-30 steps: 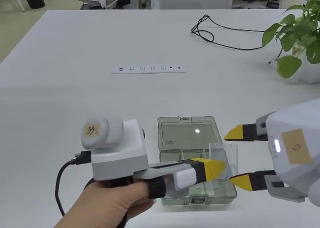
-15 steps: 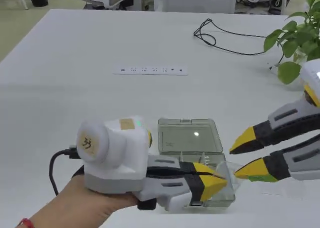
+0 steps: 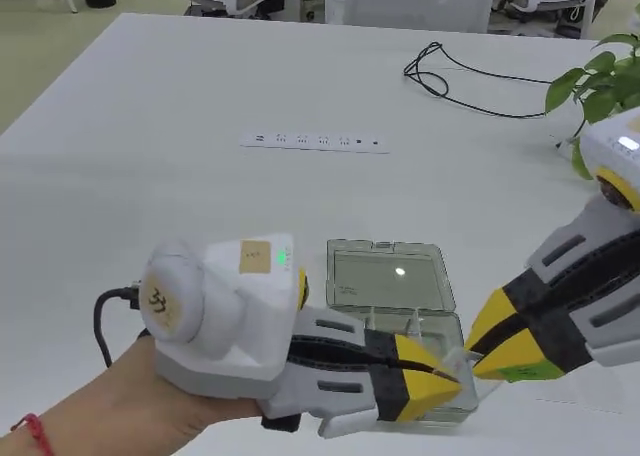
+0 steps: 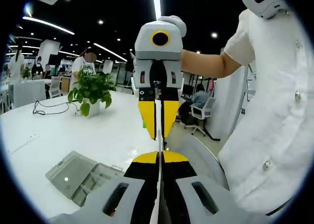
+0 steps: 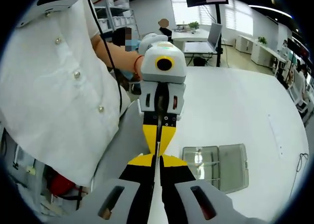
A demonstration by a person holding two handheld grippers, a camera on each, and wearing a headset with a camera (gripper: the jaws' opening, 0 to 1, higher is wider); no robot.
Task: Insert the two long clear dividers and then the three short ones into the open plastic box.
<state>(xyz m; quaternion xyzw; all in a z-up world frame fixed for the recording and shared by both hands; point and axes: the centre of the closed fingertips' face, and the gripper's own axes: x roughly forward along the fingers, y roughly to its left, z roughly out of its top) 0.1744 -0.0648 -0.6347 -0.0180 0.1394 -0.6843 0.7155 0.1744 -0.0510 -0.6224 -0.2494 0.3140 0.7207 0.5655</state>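
Clamping a divider (image 3: 457, 357) edge-on between left gripper (image 3: 440, 381) and right gripper (image 3: 482, 351), both squeezing shut on it. Hovering tip to tip over the open box (image 3: 388, 279).

The clear plastic box (image 3: 388, 276) lies open, its lid folded flat away from me and its base nearer. Clear partitions already stand upright in the base, though I cannot tell how many. A small clear divider (image 3: 456, 359) sits over the base's near right corner, pinched from opposite sides between my left gripper (image 3: 447, 380) and my right gripper (image 3: 478, 360). Both gripper views show it edge-on as a thin line.
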